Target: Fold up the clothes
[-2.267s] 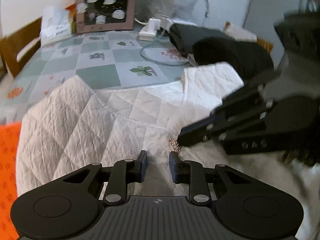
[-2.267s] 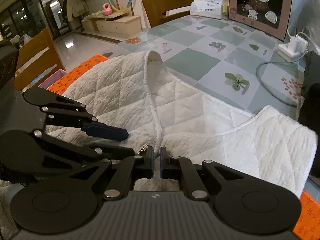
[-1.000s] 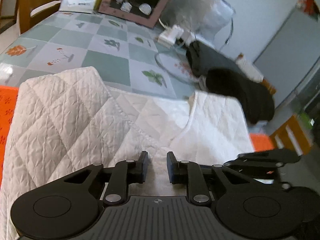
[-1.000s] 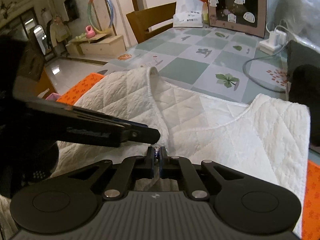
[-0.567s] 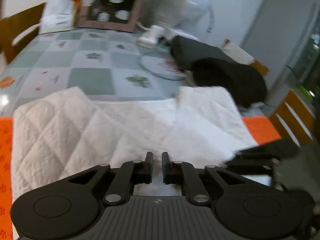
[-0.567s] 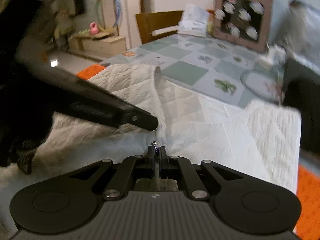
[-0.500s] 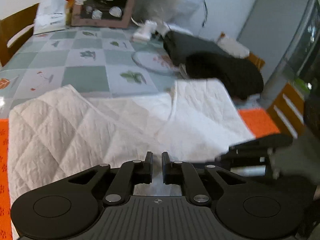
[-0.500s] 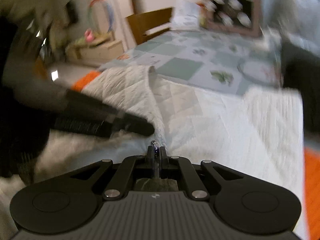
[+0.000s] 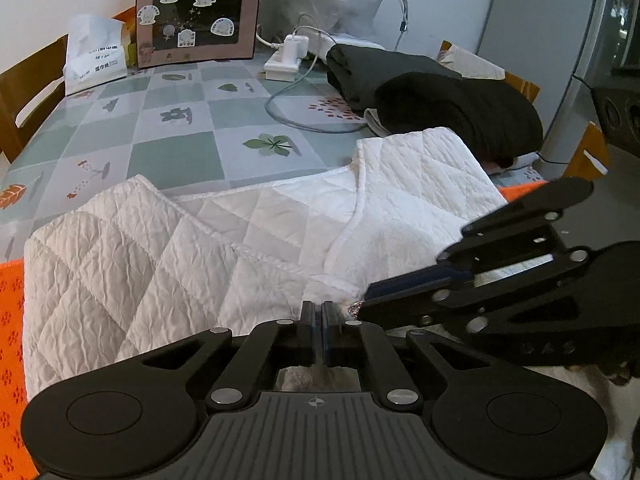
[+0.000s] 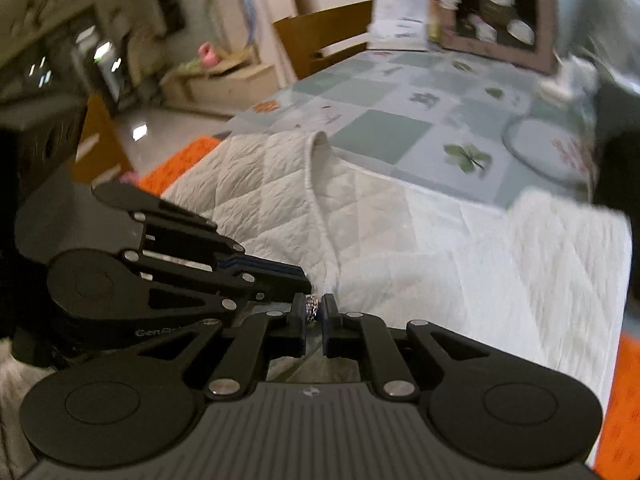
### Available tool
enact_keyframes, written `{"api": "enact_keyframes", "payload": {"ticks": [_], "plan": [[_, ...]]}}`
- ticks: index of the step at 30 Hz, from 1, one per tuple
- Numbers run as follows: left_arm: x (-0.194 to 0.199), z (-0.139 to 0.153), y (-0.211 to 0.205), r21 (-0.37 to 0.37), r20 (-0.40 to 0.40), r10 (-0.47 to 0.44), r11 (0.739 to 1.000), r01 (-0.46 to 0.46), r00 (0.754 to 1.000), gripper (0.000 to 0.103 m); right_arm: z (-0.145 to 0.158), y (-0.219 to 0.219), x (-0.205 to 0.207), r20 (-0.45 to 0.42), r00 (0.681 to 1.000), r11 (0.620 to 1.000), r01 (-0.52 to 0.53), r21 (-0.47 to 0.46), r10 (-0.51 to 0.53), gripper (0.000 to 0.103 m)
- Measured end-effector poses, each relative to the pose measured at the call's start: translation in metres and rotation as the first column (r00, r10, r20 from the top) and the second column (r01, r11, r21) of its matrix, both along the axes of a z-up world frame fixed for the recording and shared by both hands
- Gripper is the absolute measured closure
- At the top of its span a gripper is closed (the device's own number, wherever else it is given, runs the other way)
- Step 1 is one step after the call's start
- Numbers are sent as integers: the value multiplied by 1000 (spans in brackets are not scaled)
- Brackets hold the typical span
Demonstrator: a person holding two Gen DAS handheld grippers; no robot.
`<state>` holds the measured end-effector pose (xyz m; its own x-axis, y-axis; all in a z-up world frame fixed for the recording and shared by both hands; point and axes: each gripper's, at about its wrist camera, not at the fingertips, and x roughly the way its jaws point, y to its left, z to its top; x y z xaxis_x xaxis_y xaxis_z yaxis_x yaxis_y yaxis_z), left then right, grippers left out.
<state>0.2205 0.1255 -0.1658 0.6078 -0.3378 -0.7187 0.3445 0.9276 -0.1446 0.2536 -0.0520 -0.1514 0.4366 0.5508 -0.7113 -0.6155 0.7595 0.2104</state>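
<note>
Two black two-finger grippers met at the near front edge of the white quilted vest spread on the checked tablecloth, the left gripper clamped on fabric, the right gripper pinching its sparkly zipper pull, seemingly to close the front.

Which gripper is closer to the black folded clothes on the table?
Right. The right gripper sits on the side of the white quilted garment toward the black clothes; the left gripper is just beyond it.

A home dining room is indicated: patterned counter, wooden chair, tissue pack, toys seen beyond
</note>
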Motion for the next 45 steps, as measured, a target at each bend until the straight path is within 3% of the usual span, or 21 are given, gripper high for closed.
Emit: {"api": "enact_keyframes", "payload": {"ticks": [2,7,10,12,17,22,27,30,34,37,40,45], "plan": [[0,0,1,-9,-1,2,1000,-2,1000,96,-1,6,2,5,999,999,-32,-28,32,88],[-2,4,11,-85,-23,9,996,-11,1000,93,-3,-2,6,-23,1000,1000,-19,9,19,93],[-9,4,12,-99,-26,-8,995,6,1000,87,-13,-25,10,-138,986,980,116,163,-94,94],[-13,2,8,-85,-24,-18,996,16,1000,86,-23,-43,15,-247,955,935,230,270,-164,96],[-19,1,-10,54,43,-55,997,53,998,85,-41,-63,19,-421,881,839,387,382,-214,98],[-28,-1,-21,157,118,-77,986,58,990,83,-54,-74,19,-539,812,749,498,437,-226,98],[-27,-2,-20,175,127,-54,984,31,990,83,-64,-83,16,-636,740,652,596,468,-220,102],[-26,-3,-19,176,129,-50,984,27,990,83,-60,-84,13,-598,758,693,578,430,-262,102],[-24,-3,-13,139,115,-43,990,26,992,83,-33,-64,9,-407,873,835,421,354,-268,102],[-24,-3,-13,131,114,-42,991,27,993,83,-15,-46,7,-276,933,906,311,288,-233,97],[-24,-2,-13,129,112,-41,991,26,993,83,-4,-26,6,-169,969,952,217,215,-183,97],[-24,-2,-11,113,108,-34,993,22,994,83,-3,-10,5,-96,984,981,160,106,-150,94]]}}
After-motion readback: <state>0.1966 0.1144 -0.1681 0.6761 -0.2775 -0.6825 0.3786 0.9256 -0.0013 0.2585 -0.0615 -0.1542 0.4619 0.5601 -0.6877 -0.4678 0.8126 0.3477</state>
